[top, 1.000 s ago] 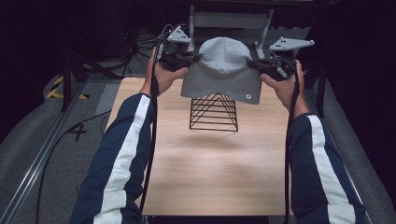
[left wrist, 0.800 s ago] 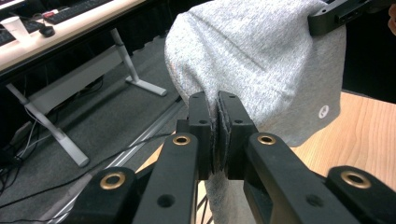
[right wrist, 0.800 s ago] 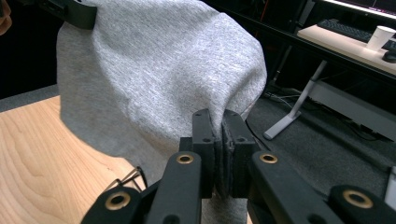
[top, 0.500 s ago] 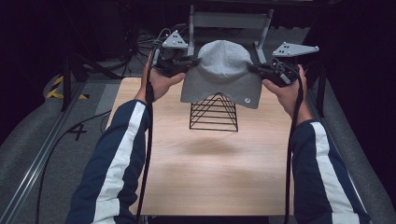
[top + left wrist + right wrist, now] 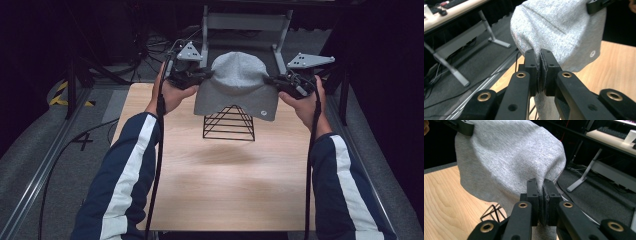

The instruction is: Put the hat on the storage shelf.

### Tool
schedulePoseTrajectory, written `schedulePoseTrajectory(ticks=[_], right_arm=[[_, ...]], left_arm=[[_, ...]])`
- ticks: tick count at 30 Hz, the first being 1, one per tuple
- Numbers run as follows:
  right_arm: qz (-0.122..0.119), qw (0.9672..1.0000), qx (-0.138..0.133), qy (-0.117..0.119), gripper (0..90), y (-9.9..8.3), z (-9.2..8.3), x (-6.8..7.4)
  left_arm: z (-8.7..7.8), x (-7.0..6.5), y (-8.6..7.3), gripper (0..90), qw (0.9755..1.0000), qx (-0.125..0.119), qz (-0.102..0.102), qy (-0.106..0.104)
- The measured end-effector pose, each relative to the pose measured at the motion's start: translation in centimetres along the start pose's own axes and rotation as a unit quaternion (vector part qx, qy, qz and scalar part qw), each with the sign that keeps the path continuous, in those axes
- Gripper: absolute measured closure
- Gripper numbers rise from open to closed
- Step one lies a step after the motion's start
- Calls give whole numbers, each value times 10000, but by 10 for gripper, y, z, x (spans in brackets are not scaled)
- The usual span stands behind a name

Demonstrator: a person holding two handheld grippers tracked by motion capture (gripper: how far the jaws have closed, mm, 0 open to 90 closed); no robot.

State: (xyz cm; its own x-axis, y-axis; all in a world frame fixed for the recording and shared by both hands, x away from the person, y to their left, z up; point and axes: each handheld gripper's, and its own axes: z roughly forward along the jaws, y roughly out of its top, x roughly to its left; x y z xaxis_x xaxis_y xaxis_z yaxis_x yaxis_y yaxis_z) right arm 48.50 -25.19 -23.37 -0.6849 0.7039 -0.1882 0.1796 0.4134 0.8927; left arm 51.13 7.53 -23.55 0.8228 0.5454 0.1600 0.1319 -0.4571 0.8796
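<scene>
A grey knit beanie (image 5: 237,85) hangs in the air between both grippers, above a black wire pyramid stand (image 5: 229,124) on the wooden table (image 5: 215,185). My left gripper (image 5: 209,74) is shut on the beanie's left edge, and the left gripper view shows the grey cloth (image 5: 554,30) pinched between the pads of that gripper (image 5: 541,53). On the beanie's right edge my right gripper (image 5: 267,80) is shut too, its pads (image 5: 541,183) clamping the fabric (image 5: 506,162). A small round logo (image 5: 263,113) marks the brim's lower right.
The stand sits at the far middle of the table, directly under the beanie. A grey metal frame (image 5: 245,22) stands behind the table. Cables (image 5: 55,165) run across the floor at the left, and both sleeved forearms reach in from below.
Both grippers have lifted the beanie a little higher above the wire stand and drawn it slightly away from the person. The grips are unchanged.
</scene>
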Motion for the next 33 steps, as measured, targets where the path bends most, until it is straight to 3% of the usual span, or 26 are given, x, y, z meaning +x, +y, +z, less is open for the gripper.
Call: schedulePoseTrajectory(ticks=[4, 8, 16, 23, 25, 28, 33], right_arm=[[33, 9998, 171, 28, 854, -13, 16, 0], [105, 9994, 329, 89, 854, -27, 28, -1], [160, 9984, 443, 306, 854, -50, 41, 8], [218, 9975, 573, 359, 854, -68, 45, 14], [240, 9974, 572, 364, 854, -75, 45, 15], [306, 9971, 598, 371, 853, -84, 45, 16], [320, 9956, 788, 384, 853, -100, 52, 19]], left_arm=[[17, 5, -16, 849, 9998, 83, -191, -35], [26, 7, -27, 848, 9996, 149, -230, -83], [36, 2, -57, 846, 9985, 54, -494, -239], [42, -6, -80, 846, 9973, -44, -660, -329], [42, -8, -85, 846, 9972, -121, -632, -378], [45, -13, -92, 846, 9980, -50, -514, -361], [52, -18, -102, 847, 9979, 64, -533, -362]])
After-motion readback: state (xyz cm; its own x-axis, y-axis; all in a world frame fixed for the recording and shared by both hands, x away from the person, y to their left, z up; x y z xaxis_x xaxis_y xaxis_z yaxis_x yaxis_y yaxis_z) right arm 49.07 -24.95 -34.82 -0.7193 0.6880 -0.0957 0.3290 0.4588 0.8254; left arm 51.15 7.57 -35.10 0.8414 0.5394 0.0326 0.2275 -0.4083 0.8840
